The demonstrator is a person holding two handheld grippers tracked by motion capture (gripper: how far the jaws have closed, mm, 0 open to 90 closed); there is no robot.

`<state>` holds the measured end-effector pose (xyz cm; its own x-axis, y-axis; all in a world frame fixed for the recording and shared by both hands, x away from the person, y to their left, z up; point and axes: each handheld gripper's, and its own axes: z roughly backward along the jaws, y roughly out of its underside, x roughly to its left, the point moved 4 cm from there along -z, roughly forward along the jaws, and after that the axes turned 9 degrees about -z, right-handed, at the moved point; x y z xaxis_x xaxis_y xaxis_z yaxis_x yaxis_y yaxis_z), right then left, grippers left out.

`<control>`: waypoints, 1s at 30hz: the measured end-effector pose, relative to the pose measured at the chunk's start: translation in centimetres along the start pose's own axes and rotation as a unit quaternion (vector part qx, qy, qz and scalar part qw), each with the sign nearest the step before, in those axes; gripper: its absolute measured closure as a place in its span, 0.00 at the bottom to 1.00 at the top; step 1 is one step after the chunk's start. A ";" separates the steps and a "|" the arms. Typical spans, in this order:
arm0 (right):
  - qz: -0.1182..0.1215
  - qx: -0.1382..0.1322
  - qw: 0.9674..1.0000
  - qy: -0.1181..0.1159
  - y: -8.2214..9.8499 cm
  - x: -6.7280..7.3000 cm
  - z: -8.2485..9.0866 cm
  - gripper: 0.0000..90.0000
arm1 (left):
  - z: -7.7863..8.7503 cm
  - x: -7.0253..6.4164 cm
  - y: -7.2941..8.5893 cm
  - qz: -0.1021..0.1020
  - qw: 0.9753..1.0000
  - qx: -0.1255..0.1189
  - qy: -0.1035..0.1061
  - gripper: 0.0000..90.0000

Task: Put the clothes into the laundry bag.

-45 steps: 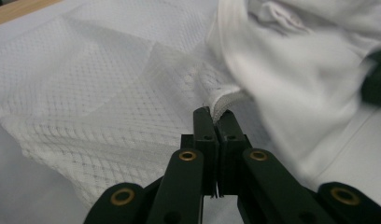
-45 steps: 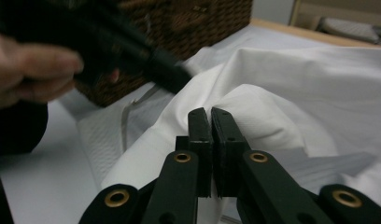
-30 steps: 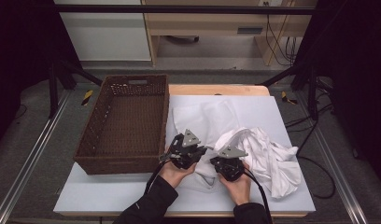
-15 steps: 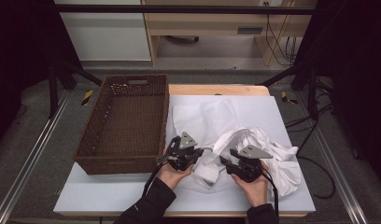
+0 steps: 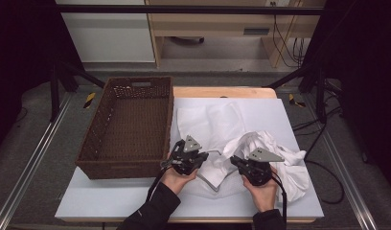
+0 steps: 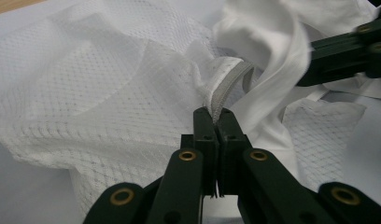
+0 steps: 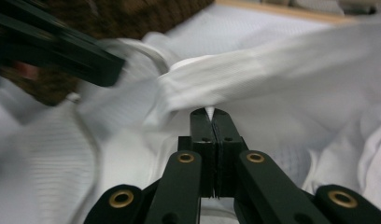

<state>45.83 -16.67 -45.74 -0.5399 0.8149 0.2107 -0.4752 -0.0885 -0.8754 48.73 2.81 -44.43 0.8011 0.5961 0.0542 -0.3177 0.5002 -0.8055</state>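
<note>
A white mesh garment (image 5: 217, 127) lies crumpled across the white table top, right of a brown wicker basket (image 5: 129, 127). My left gripper (image 5: 199, 158) is shut on the garment's grey-trimmed edge (image 6: 226, 86), which rises between the closed jaws in the left gripper view. My right gripper (image 5: 235, 163) is shut on a bunched white fold (image 7: 254, 79) of the same garment. The two grippers sit side by side near the table's front, a short gap apart, with cloth stretched between them. The other gripper's black arm (image 6: 342, 51) crosses the left gripper view's upper right.
The wicker basket's rim (image 5: 167, 115) stands just left of my left hand. The white board (image 5: 112, 201) has bare surface along its front edge. Black frame legs (image 5: 318, 86) and cables (image 5: 323, 167) lie off the table's right side.
My right gripper has moved right, away from the left one, pulling the white fold with it. The left gripper has stayed nearly in place, holding the trimmed edge.
</note>
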 end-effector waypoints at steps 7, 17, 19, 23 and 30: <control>0.054 0.033 0.997 -0.037 1.9 3.8 -2.2 1.00 | 0.7 0.0 -1.3 -0.002 1.000 -0.009 0.001 0.98; 0.030 0.079 0.996 0.040 3.1 2.3 -7.2 0.99 | 0.8 -0.7 -1.0 -0.001 1.000 -0.013 0.008 0.98; 0.026 0.079 0.996 0.034 3.1 2.1 -7.1 0.96 | 0.6 -0.6 -0.4 0.005 1.000 -0.012 0.010 0.98; 0.021 0.073 0.997 -0.012 2.9 2.5 -5.3 0.83 | 0.3 -0.4 0.4 0.013 1.000 -0.013 0.013 0.98; 0.016 0.014 1.000 0.008 0.9 1.4 0.9 0.67 | -0.1 -0.4 1.0 0.010 1.000 -0.006 0.008 0.98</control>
<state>44.04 -16.15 -45.90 -0.5449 0.8199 0.1757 -0.4770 -0.1307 -0.8692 48.10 2.99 -45.26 0.8032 0.5951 0.0282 -0.3277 0.4809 -0.8132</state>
